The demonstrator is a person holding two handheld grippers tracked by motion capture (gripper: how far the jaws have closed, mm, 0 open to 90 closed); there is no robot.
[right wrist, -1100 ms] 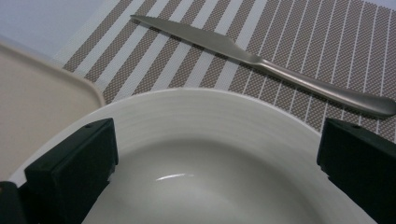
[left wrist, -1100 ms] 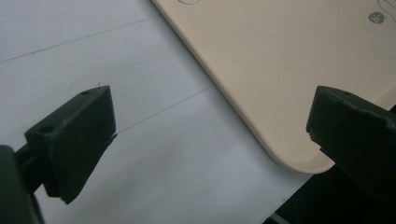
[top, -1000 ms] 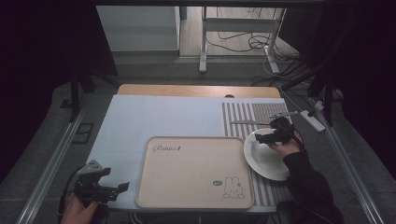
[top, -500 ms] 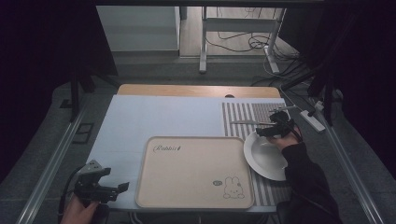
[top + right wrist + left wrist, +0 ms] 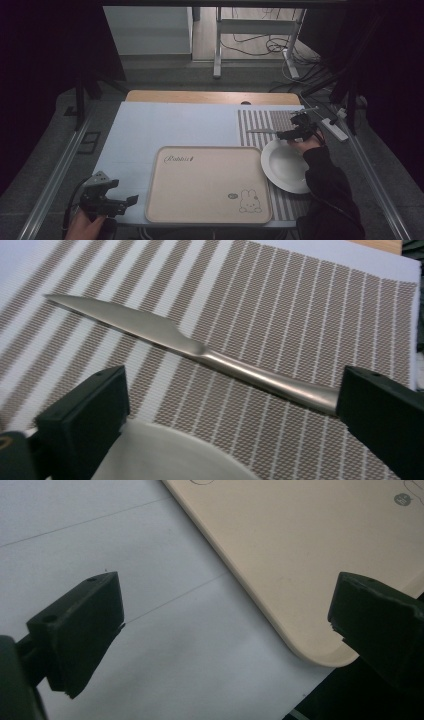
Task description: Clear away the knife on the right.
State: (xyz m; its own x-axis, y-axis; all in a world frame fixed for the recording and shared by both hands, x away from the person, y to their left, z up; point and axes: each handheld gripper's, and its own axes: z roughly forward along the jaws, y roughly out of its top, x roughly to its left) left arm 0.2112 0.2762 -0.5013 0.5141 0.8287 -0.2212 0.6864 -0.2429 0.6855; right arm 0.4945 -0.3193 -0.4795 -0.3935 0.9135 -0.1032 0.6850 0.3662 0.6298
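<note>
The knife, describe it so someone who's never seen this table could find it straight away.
Look at the striped placemat on the table's far right. The knife lies flat there, just beyond the white plate, by the right gripper. It is the only slim, silvery metal thing.

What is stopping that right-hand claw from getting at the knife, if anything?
Nothing visible. The right gripper has its jaws open, and the knife lies bare on the striped mat just beyond them. The plate sits below the jaws, nearer than the knife, not between them.

A steel knife (image 5: pixel 200 352) lies on the striped placemat (image 5: pixel 310 320) beyond the wide-apart jaws, a white plate's (image 5: pixel 165 460) rim below.
</note>
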